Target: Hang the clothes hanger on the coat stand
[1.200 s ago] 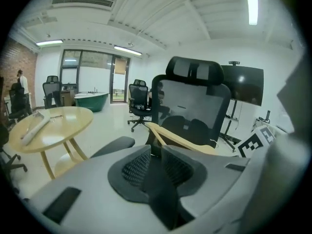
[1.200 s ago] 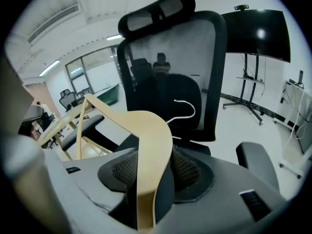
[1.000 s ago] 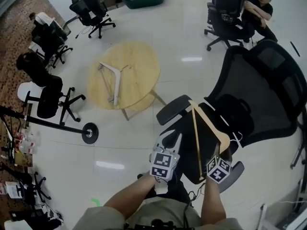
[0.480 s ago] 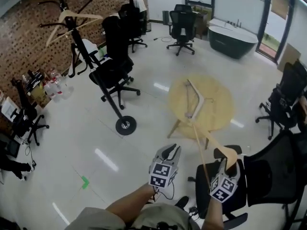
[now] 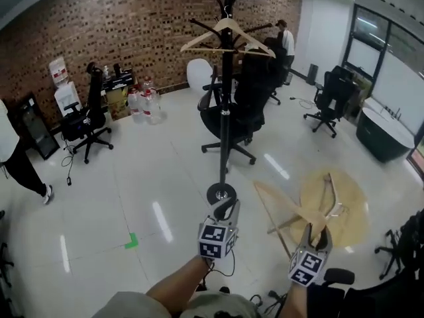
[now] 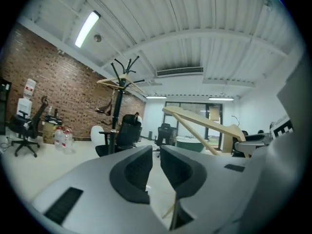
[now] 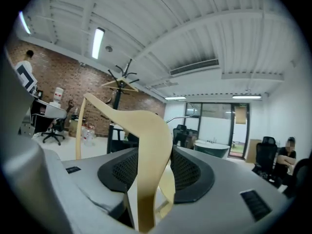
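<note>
The black coat stand (image 5: 225,98) rises in the middle of the head view, its round base (image 5: 220,194) on the floor ahead of me. One wooden hanger (image 5: 227,35) hangs from its top hooks. My right gripper (image 5: 316,232) is shut on the curved neck of a second wooden hanger (image 5: 281,207), whose arms reach up and left. That hanger (image 7: 148,135) fills the gap between the jaws of the right gripper (image 7: 153,155), with the stand (image 7: 118,94) far behind. My left gripper (image 5: 225,211) is shut and empty, pointing toward the stand (image 6: 117,106).
A round wooden table (image 5: 351,227) stands at the right with a further hanger (image 5: 329,194) on it. Black office chairs (image 5: 242,105) crowd behind the stand, more sit at the left (image 5: 89,121). A person's leg (image 5: 23,167) shows at the left edge. Water bottles (image 5: 142,105) line the brick wall.
The head view has swung up from the chair and table to the coat stand. Both grippers have come along, the right one still holding the hanger.
</note>
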Available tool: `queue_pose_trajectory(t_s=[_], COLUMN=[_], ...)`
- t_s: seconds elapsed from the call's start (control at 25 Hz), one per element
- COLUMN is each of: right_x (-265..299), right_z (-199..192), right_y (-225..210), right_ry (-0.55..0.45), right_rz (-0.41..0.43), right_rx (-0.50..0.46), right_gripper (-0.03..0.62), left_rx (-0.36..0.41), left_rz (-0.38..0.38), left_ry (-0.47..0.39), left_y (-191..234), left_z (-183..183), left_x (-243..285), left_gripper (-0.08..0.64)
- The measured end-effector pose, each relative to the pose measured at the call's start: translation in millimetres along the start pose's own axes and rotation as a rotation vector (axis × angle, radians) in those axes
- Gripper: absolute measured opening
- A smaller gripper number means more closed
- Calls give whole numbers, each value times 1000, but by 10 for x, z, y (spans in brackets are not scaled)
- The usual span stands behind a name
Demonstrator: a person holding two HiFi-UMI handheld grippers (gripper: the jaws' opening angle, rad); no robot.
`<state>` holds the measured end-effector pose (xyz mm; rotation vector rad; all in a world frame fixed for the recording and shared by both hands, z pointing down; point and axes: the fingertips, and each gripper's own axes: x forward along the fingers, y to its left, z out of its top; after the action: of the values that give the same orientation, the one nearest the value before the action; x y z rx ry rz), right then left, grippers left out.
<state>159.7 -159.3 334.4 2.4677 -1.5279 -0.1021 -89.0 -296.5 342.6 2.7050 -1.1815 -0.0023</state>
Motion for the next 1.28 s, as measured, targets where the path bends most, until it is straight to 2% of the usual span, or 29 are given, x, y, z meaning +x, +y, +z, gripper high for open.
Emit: queue_pose_trajectory(t_s=[0.2,0.4,0.56,0.8,1.0,1.28], right_x=[876,1554,1988,2680,3356,4789], right_z=[287,459,525,901,1081,1158], right_y=[879,1793,2605,3966,4660,5348], right_ry=[-59,-65,-51,-15,-4,15], right_rz=[178,263,247,196,206,271], right_rx=[-62,-155,-236,-343,-422,-480], right_gripper=[178,178,178,178,178,178], left_rx=[-11,-19,-18,30,22,56], left_rz=[159,242,224,155,128,156], left_ry=[-12,-23,-34,-43,-38,-21], left_y=[824,1612,2435,3823,4482,5220], left_z=[71,104,156,568,679,833], left_x=[-3,61,209,512,1040,2282], left_gripper=[61,61,61,61,52,31])
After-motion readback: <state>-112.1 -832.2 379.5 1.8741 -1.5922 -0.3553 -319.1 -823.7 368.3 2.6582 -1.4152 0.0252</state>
